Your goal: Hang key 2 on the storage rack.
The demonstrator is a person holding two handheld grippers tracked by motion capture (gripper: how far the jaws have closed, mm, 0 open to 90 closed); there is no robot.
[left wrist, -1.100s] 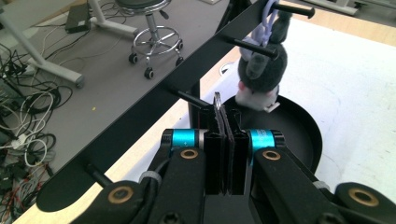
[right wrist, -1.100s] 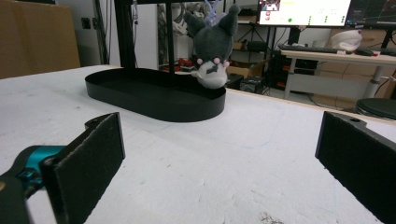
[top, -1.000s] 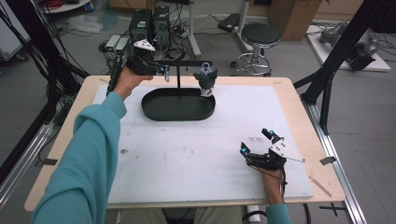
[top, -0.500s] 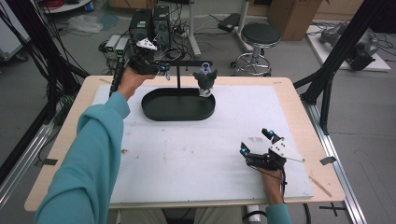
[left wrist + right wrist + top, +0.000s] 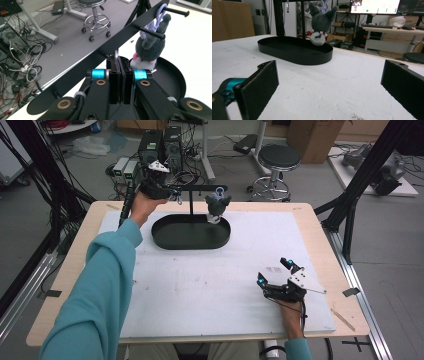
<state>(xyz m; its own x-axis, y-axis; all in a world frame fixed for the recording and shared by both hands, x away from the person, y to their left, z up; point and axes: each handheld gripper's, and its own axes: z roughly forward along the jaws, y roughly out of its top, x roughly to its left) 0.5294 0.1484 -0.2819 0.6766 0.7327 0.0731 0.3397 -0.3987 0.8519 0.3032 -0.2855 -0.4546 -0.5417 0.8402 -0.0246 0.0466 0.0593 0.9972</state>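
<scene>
With the left gripper [image 5: 119,75] pinching a thin ring [image 5: 116,53] by the rack bar [image 5: 100,53] at frame centre and the right gripper [image 5: 277,276] spread idle at lower right, the ring could be missed on its peg [image 5: 149,33] and dropped into the black tray [image 5: 165,236].

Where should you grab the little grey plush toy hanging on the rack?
Probably by its round body, the widest free part of the plush toy, coming level from the table side with open jaws. It dangles by a purple clip from a peg of the black rack, above the black tray.
</scene>
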